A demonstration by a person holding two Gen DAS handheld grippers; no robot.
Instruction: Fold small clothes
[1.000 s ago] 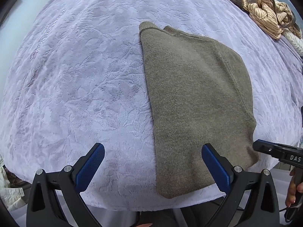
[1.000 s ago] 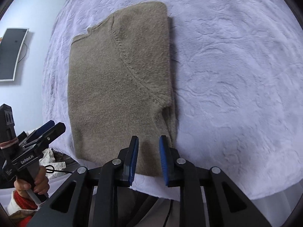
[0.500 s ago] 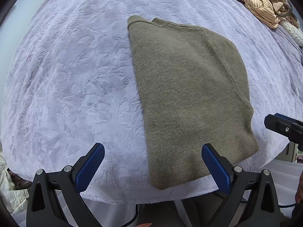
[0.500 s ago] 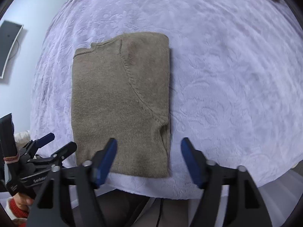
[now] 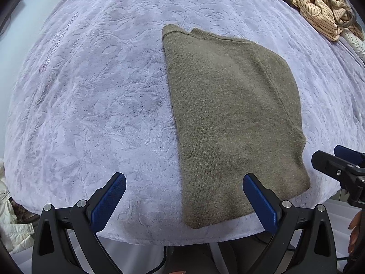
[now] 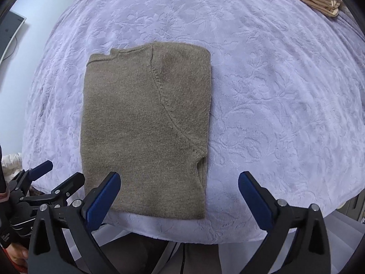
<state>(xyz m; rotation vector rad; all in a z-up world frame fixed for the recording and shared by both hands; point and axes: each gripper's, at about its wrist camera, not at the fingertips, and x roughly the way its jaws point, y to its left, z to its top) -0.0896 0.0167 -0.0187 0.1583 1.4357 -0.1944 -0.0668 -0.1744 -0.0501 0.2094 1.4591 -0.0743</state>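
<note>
Olive-brown knit, the sweater (image 6: 146, 127) lies folded into a flat rectangle on the pale lilac bedspread (image 5: 91, 91), its collar edge away from the person and its hem close to the bedspread's near edge. Above the sweater's hem the right gripper (image 6: 179, 196) points down with its jaws spread wide; they have just been opening, and nothing is between them, the blue pads clear of the knit. Just left of the sweater the left gripper (image 5: 183, 202) also points down, jaws wide apart and holding nothing, one blue pad over the sweater's near left part, the other over bare bedspread. Far beyond the sweater, to its right, a heap of striped clothes (image 5: 319, 9) sits on the bedspread
</note>
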